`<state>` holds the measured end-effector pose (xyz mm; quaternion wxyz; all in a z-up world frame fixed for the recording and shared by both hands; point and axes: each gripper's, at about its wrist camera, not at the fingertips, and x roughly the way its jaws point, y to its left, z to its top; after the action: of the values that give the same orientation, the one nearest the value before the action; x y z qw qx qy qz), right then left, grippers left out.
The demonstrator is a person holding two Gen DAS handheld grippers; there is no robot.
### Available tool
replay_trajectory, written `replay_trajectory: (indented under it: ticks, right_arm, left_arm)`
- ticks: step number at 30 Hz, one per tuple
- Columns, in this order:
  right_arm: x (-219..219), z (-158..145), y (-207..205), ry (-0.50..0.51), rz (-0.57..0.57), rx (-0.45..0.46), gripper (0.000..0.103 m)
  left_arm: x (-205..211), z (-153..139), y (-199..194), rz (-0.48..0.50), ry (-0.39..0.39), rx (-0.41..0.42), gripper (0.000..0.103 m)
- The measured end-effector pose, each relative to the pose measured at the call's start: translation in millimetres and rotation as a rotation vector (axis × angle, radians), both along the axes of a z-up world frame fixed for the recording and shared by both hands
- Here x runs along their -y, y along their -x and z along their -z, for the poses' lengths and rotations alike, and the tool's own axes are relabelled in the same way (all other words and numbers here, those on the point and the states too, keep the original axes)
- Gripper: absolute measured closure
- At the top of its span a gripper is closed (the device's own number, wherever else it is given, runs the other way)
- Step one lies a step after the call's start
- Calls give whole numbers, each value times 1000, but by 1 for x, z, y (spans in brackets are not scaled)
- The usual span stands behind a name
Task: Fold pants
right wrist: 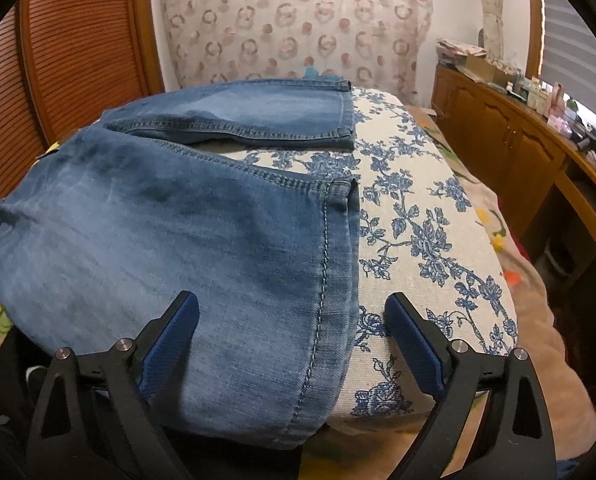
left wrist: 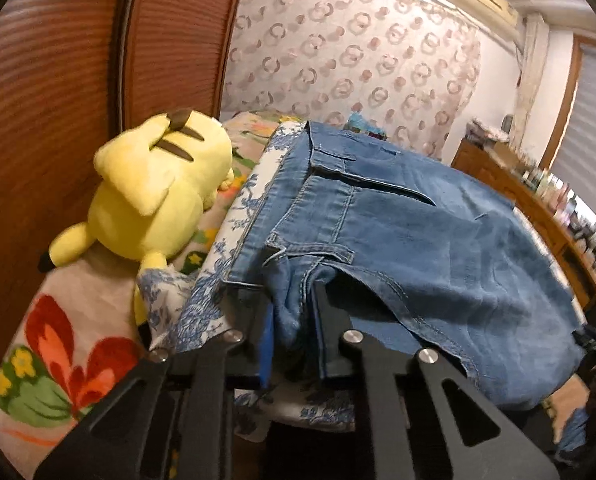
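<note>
The jeans (left wrist: 397, 236) lay spread over a cloth (right wrist: 425, 216) with a blue flower print, filling the middle and right of the left wrist view. Their waistband end sat toward the centre left of that frame, with belt loops and a pocket flap showing. At the lower centre, the left gripper (left wrist: 294, 340) had its jaws drawn nearly together, and a bunched fold of denim near the waistband was pinched between them. A yellow plush (left wrist: 154, 200) lay at the left of that frame on a bedspread (left wrist: 58, 344) with red and green flowers, just beside the cloth and apart from the jeans.

In the right wrist view the two legs stretched from the left across the frame's middle, the far leg's hem at upper centre and the near leg's hem edge running down the centre. The right gripper (right wrist: 294, 344) stood at the bottom with its jaws spread wide. Its blue pads (right wrist: 415, 344) straddled the near leg's hem edge without pressing on it; the left pad was over denim, the right one over the cloth.
</note>
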<state>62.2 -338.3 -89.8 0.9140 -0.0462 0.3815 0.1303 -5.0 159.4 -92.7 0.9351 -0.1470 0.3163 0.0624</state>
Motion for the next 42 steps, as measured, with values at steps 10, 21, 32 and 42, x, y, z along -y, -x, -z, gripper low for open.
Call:
replay_trajectory:
  ticks: [10, 21, 32, 42]
  right_arm:
    - [2, 0, -2, 35, -18, -20, 9]
    - [4, -5, -4, 20, -73, -29, 62]
    - [-1, -18, -5, -16, -146, -29, 99]
    - [-15, -87, -35, 9, -168, 136, 99]
  left_arm:
    - [6, -42, -13, 58, -22, 80, 92]
    - [33, -74, -44, 141, -56, 155, 92]
    - [37, -111, -72, 174, -65, 232, 93]
    - [31, -140, -91, 149, -93, 281, 93]
